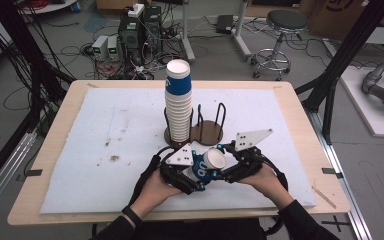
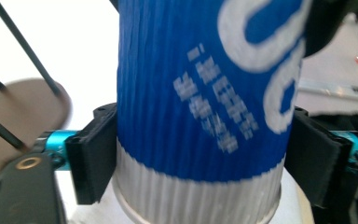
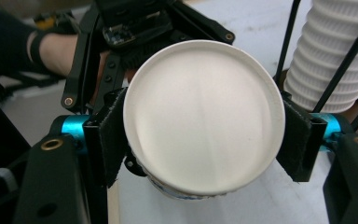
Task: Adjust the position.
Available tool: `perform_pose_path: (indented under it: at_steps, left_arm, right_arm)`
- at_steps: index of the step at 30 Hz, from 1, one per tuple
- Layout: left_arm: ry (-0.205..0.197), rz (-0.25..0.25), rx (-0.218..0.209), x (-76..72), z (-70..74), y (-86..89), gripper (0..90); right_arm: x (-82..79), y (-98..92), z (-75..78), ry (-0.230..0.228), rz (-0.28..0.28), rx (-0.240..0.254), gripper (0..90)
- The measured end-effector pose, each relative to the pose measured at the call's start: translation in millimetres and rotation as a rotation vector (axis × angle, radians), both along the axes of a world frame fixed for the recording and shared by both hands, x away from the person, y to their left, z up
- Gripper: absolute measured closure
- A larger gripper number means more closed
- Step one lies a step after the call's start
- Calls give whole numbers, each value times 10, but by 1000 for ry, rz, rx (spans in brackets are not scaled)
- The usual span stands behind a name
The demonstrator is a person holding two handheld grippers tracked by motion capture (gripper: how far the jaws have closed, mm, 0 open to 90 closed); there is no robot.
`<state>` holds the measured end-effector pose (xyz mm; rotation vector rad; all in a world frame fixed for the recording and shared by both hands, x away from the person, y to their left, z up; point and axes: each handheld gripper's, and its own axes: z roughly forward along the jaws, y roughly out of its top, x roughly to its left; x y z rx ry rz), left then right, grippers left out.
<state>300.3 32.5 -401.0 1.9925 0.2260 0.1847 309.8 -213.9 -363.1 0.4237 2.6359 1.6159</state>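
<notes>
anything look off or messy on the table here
A few dark smudges stain the white mat at left. The cup stack leans slightly in its rack. Nothing is spilled or damaged.

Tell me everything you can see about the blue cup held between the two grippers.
The blue cup is a ribbed paper cup, blue with white lettering and a white band at its base end. It lies tilted on its side above the white mat, open white mouth toward the right gripper. The left gripper clamps its lower body; the right one's pads sit against the rim. It stands apart from the tall cup stack behind.
</notes>
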Motion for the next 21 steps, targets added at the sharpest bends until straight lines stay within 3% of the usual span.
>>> perform_pose_path:
  at_steps: [2, 5, 9, 13, 15, 21]
  left_arm:
    - [1, 17, -81, 1, 3, 46, 95]
    - [42, 13, -173, 30, -7, 102, 70]
    - [97, -2, -220, 69, -47, 112, 70]
    - [109, -33, -245, 72, -35, 130, 84]
    - [113, -47, -245, 81, -29, 155, 170]
    - [100, -51, -184, 85, 6, 167, 201]
  right_arm:
    - [20, -63, 12, -4, -27, 56, 291]
    - [52, -156, 15, 44, -37, 155, 294]
    - [46, -191, 21, 55, -28, 251, 294]
    - [15, -160, 17, 48, -13, 256, 294]
    - [21, -159, 8, 57, -6, 263, 294]
    - [32, -162, 5, 60, 5, 226, 282]
